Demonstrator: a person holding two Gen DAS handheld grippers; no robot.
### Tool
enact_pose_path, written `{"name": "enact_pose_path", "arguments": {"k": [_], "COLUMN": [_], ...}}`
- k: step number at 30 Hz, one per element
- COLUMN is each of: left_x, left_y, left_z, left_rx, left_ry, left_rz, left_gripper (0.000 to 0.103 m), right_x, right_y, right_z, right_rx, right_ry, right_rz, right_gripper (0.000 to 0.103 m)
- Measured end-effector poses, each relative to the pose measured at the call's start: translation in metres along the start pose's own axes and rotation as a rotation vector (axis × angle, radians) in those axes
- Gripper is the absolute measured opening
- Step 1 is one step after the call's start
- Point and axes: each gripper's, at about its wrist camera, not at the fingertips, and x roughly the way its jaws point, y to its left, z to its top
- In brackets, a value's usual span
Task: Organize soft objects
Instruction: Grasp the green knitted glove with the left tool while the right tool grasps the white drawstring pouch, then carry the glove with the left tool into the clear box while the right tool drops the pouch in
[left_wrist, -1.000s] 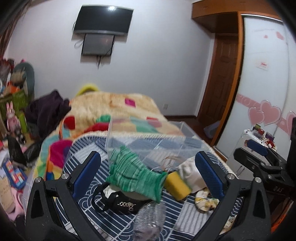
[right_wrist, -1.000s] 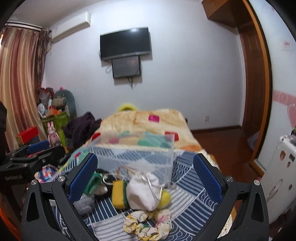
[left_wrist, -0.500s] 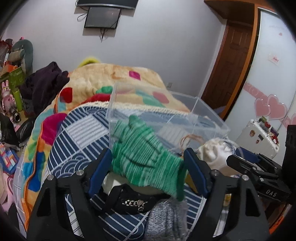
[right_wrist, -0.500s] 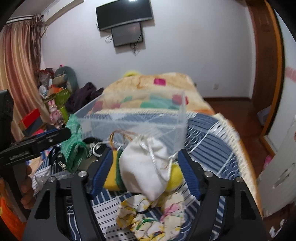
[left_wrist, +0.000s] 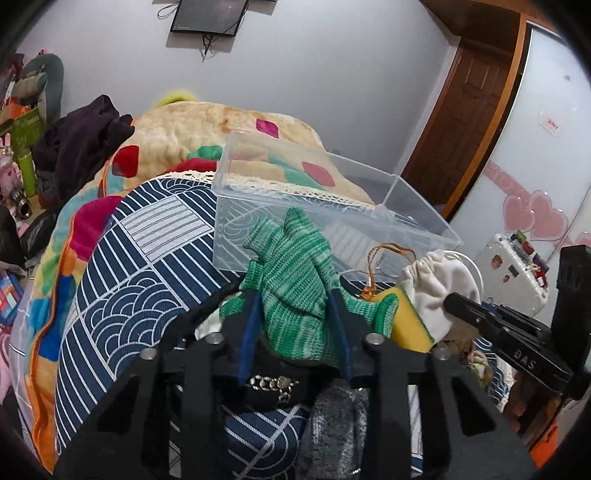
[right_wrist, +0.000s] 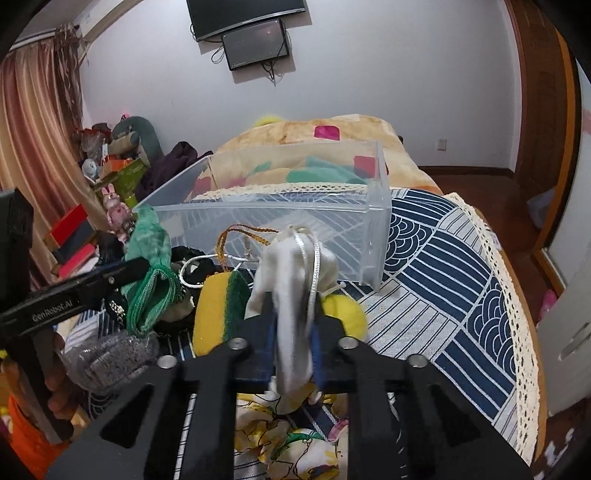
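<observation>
Both sets of jaws are clamped tight on cloth. Those of the left gripper pinch the green knitted glove, whose fingers stick up against the near wall of the clear plastic bin. Those of the right gripper squeeze the white drawstring pouch, its silvery cord draped down its front.

Everything sits on a bed covered by a navy and white patterned cloth with a lace edge; beyond it lies a tan blanket with coloured patches. The bin rests on that cloth, just behind the pile of soft things, and I can see nothing inside it but the pattern showing through.

Just left of the pouch, a yellow sponge with a green scouring layer stands on edge, touching it. A fuzzy yellow ball peeks out on the pouch's other side. A grey glove lies near the front left, a black strap with a chain lies under the green glove, and a floral scrunchie sits nearest the front edge.
</observation>
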Motion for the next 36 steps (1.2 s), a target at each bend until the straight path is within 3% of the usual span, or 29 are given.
{"name": "enact_pose_path", "arguments": {"k": [4,7,18,23,27,31,32,33,34,36], "left_x": [-0.012,-0.023,-0.064,-0.065,-0.054,-0.049,-0.049,-0.049,-0.049,-0.050], "left_y": [-0.002,-0.003,-0.011,-0.015,-0.009,-0.006,-0.006,-0.006,-0.006,-0.008], "left_z": [0.000,0.003,0.022,0.026,0.024,0.018,0.016,0.015,0.014,0.012], "left_rx": [0.009,0.012,0.031,0.053,0.031,0.022,0.023,0.024,0.026,0.027], "left_ry": [-0.025,-0.050,-0.166,-0.170,-0.138,-0.122,-0.121,-0.120,-0.119,-0.121], "left_rz": [0.011,-0.002,-0.020,-0.017,-0.026,-0.032,-0.031,-0.029,-0.027,-0.029], "left_gripper": [0.011,0.008,0.004,0.004,0.004,0.004,0.004,0.004,0.004,0.004], "right_x": [-0.009,-0.016,-0.050,-0.058,-0.051,-0.035,-0.031,-0.030,-0.028,-0.028], "right_y": [0.002,0.006,0.008,0.010,0.010,0.007,0.005,0.004,0.003,0.001], "right_z": [0.003,0.007,0.027,0.036,0.037,0.025,0.022,0.019,0.016,0.008], "right_rx": [-0.005,-0.017,-0.016,-0.024,-0.038,-0.045,-0.042,-0.038,-0.033,-0.025], "right_ry": [-0.045,-0.073,-0.213,-0.256,-0.233,-0.151,-0.127,-0.112,-0.098,-0.096], "right_rz": [-0.004,0.007,0.025,0.019,0.006,-0.014,-0.011,-0.013,-0.024,-0.044], "right_gripper": [0.009,0.009,0.008,0.008,0.008,0.009,0.011,0.020,0.039,0.064]}}
